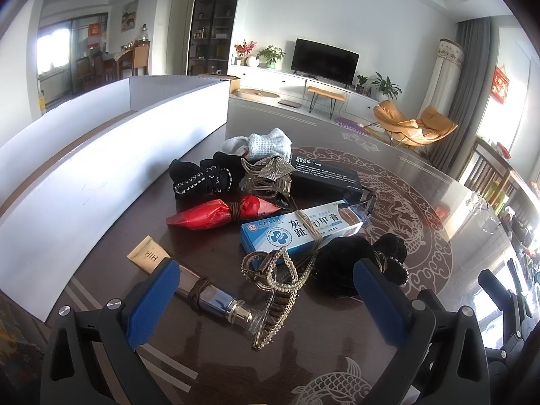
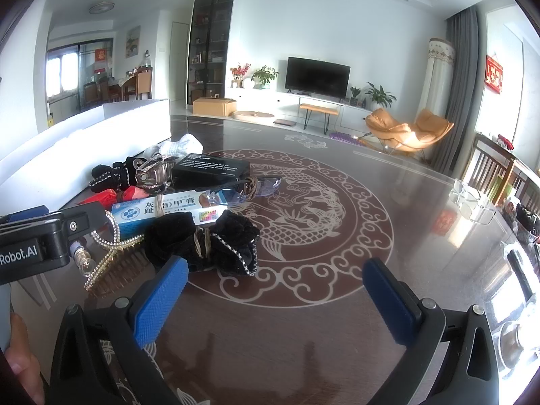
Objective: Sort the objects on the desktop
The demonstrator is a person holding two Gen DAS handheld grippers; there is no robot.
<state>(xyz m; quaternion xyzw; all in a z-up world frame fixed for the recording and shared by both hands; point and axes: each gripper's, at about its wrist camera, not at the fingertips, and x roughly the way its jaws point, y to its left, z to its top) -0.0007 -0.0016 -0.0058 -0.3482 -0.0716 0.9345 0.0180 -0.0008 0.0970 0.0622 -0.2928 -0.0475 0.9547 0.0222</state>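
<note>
A pile of small objects lies on the dark table. In the left wrist view I see a blue medicine box (image 1: 300,231), a red packet (image 1: 222,215), a black box (image 1: 324,175), black bows (image 1: 200,177) (image 1: 351,263), white socks (image 1: 266,141), a rhinestone hair clip (image 1: 276,280) and a cosmetic tube (image 1: 189,276). My left gripper (image 1: 266,290) is open, its fingers straddling the hair clip and tube. My right gripper (image 2: 275,292) is open and empty, just right of a black bow (image 2: 206,239). Glasses (image 2: 246,187) lie beside the blue box (image 2: 162,211).
A long white open box (image 1: 111,155) stands along the left of the pile. The table (image 2: 337,236) has a dragon pattern; clear glasses (image 2: 472,202) and clutter sit at its right edge. The left gripper's body (image 2: 37,243) reaches into the right wrist view.
</note>
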